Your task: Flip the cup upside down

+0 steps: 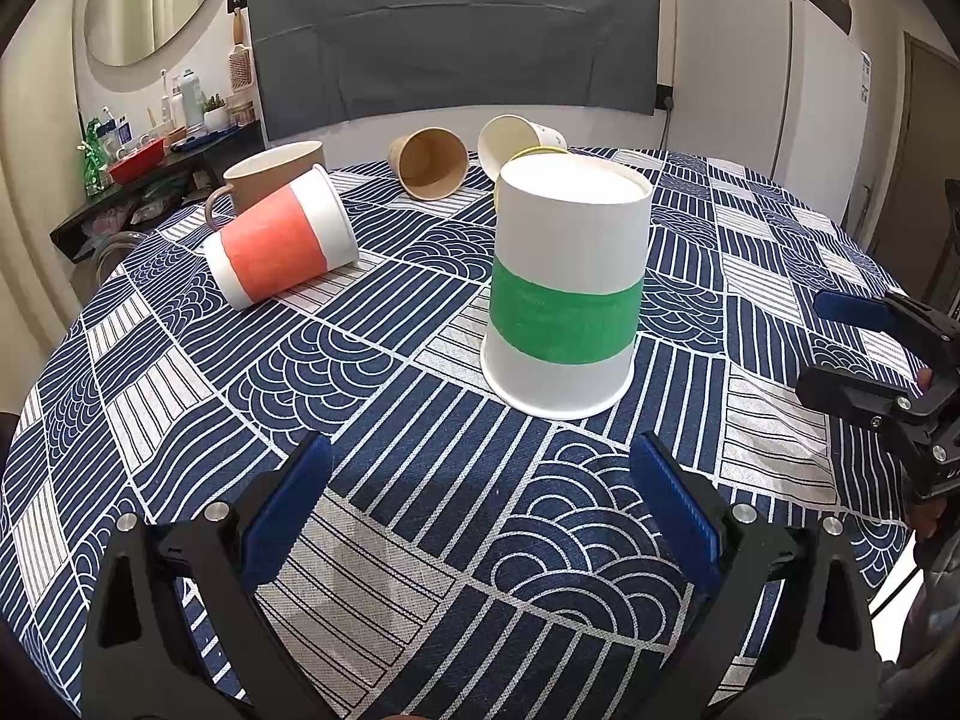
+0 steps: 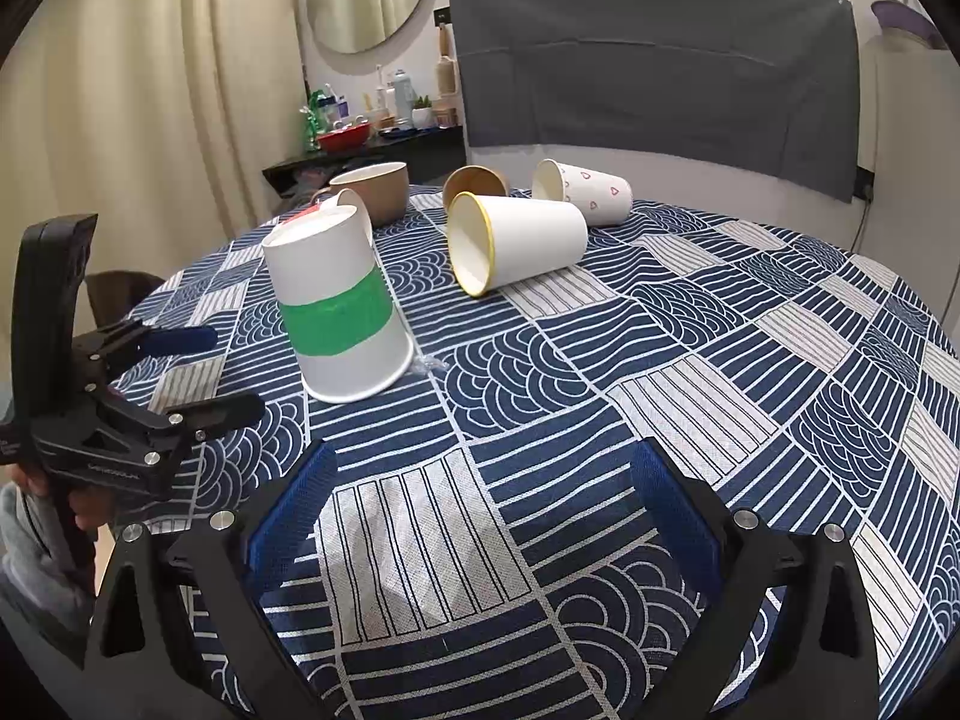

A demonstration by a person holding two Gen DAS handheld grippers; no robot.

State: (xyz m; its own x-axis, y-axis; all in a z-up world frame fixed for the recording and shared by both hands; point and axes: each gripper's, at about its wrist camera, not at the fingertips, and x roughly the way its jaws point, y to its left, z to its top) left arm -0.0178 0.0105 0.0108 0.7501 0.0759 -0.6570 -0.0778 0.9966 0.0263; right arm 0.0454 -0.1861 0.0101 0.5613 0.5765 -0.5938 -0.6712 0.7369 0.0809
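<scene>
A green-banded paper cup stands mouth-down near the middle of the patterned table. The left gripper faces it, jaws wide apart and empty. The right gripper likewise holds nothing. This flip looks finished; next, probably choose a sideways cup.

We see the green cup standing upside down on the table, our left gripper spread empty just before it.

Open cloth before green-banded cup — cups behind.
</scene>
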